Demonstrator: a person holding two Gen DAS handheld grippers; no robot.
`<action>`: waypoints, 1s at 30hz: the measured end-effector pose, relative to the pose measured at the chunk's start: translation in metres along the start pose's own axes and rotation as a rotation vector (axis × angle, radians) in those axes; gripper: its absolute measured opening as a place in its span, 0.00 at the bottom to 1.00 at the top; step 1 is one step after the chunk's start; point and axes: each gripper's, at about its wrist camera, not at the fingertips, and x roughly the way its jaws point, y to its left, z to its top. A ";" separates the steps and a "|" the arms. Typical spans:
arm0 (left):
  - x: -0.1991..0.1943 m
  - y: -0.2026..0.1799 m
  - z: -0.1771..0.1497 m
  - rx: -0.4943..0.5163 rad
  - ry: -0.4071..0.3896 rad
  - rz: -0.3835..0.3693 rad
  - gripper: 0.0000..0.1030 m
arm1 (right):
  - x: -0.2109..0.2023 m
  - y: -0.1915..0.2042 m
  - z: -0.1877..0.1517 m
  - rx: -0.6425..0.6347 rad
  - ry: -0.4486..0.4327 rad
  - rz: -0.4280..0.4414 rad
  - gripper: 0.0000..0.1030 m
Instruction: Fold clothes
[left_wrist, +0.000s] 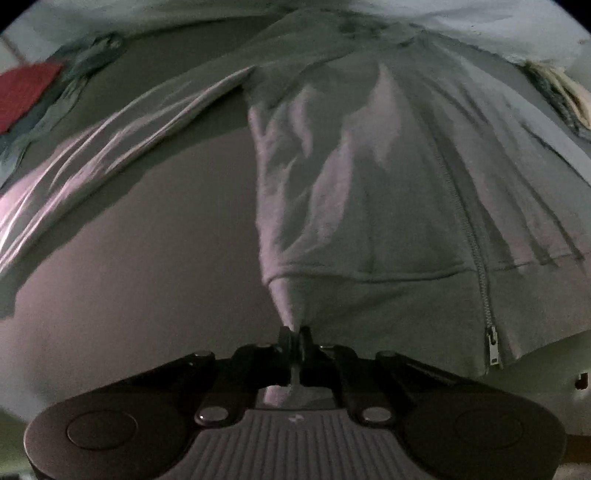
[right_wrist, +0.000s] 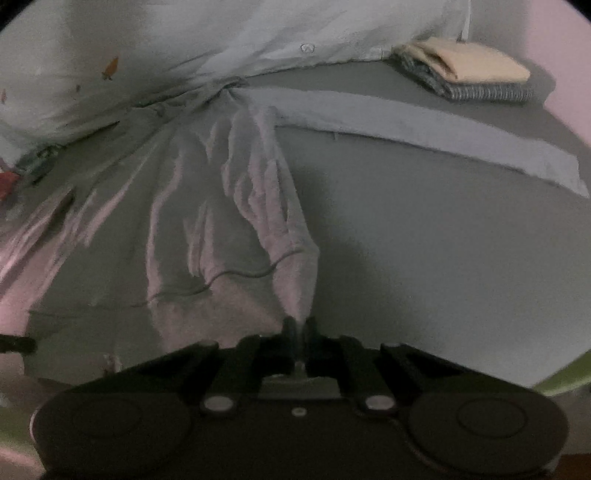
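A grey zip-up sweatshirt (left_wrist: 369, 177) lies spread on a grey surface, its zipper (left_wrist: 480, 273) running down the front. My left gripper (left_wrist: 294, 332) is shut on the bottom hem corner of the sweatshirt, which is pulled taut and lifted. One sleeve (left_wrist: 110, 147) stretches out to the left. In the right wrist view the same sweatshirt (right_wrist: 229, 206) shows bunched in folds. My right gripper (right_wrist: 298, 322) is shut on its other hem corner. The other sleeve (right_wrist: 424, 129) lies flat, stretched to the right.
A stack of folded clothes (right_wrist: 469, 72), cream on top of striped grey, sits at the back right. A pale patterned sheet or pillow (right_wrist: 184, 48) lies behind the sweatshirt. A red item (left_wrist: 26, 88) and a dark garment (left_wrist: 70, 85) lie at the far left.
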 end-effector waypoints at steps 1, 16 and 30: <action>-0.002 -0.001 0.001 -0.007 -0.005 0.012 0.04 | 0.000 -0.003 -0.001 -0.008 0.022 0.010 0.03; -0.031 -0.022 0.024 -0.108 -0.094 0.176 0.55 | 0.024 -0.043 0.128 -0.227 -0.096 0.096 0.79; 0.078 -0.026 0.214 -0.104 -0.126 0.079 0.79 | 0.168 0.028 0.305 -0.162 -0.216 0.148 0.17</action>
